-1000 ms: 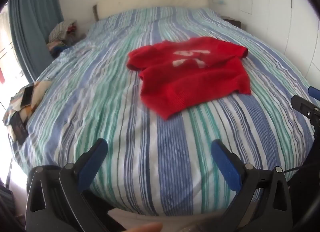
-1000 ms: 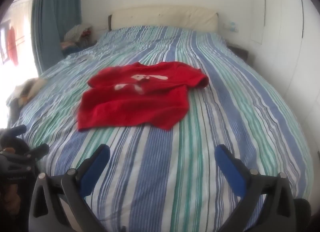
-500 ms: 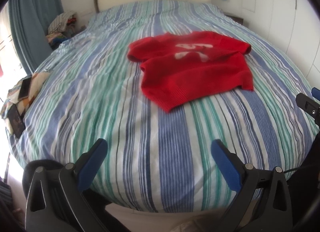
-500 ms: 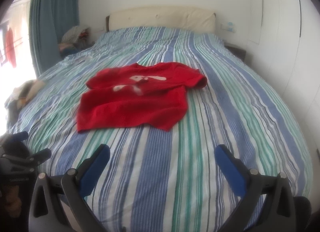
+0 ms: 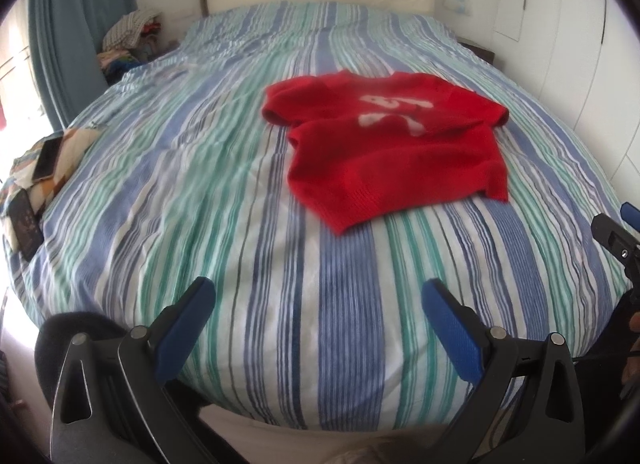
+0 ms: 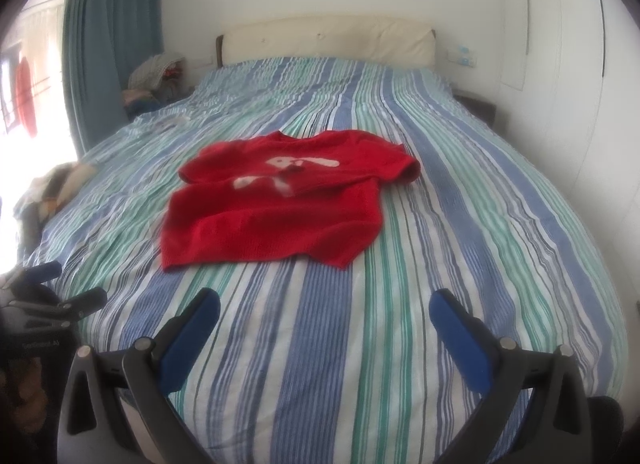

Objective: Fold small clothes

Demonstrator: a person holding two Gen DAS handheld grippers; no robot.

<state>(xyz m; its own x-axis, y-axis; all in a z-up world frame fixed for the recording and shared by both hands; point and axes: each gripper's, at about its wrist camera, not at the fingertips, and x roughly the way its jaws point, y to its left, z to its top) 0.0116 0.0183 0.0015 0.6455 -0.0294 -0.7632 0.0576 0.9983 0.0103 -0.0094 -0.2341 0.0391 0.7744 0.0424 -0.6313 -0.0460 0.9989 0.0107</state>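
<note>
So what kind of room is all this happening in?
Most likely a home bedroom: a wide bed with a striped cover, a padded cream headboard against the wall, and a blue curtain by the window. A red shirt lies on the bed.

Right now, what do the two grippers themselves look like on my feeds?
Both look alike. The left gripper and the right gripper each have two dark grey plastic arms with silver pivot bolts and cut-out slots, ending in fingers with blue textured pads. In the right wrist view, the left gripper's body carries small pale lettering, too blurred to read.
</note>
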